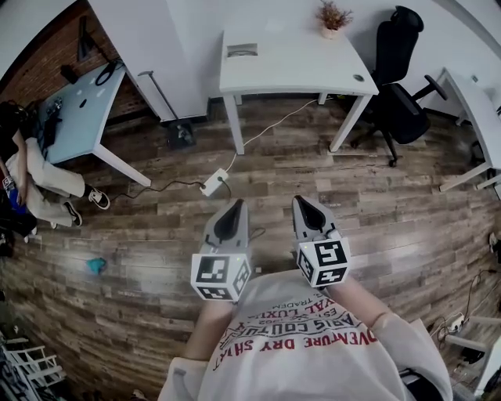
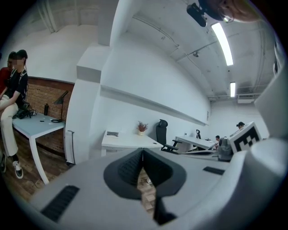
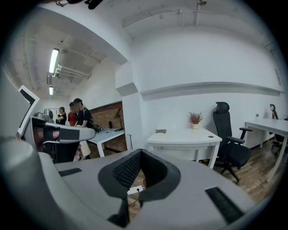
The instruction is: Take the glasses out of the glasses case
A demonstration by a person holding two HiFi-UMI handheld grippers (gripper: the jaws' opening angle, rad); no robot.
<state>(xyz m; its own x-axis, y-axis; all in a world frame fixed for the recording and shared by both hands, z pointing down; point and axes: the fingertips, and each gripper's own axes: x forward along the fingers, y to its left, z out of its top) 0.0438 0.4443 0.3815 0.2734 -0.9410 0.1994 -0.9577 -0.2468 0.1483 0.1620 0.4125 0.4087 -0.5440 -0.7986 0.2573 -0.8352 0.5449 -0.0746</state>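
The left gripper (image 1: 235,210) and the right gripper (image 1: 304,205) are held side by side at lower centre of the head view, just in front of the person's white printed shirt (image 1: 313,345), with both noses pointing toward the top of the frame. In the left gripper view the ribbed pads (image 2: 128,168) are pressed together at the tips, with nothing between them; only wooden floor shows through the slit below the contact point. In the right gripper view the pads (image 3: 127,170) likewise meet at the tips and hold nothing. A white desk (image 1: 313,66) stands at upper centre of the head view, well apart from both grippers. On its far left portion lies a flat grey object (image 1: 243,49); whether it is the glasses case cannot be determined at this range. A potted plant (image 1: 332,17) stands at the desk's far right edge. A black office chair (image 1: 399,74) stands just to the right of the desk. A white power strip (image 1: 213,183) lies on the wooden floor (image 1: 141,227) between the desk and the grippers.
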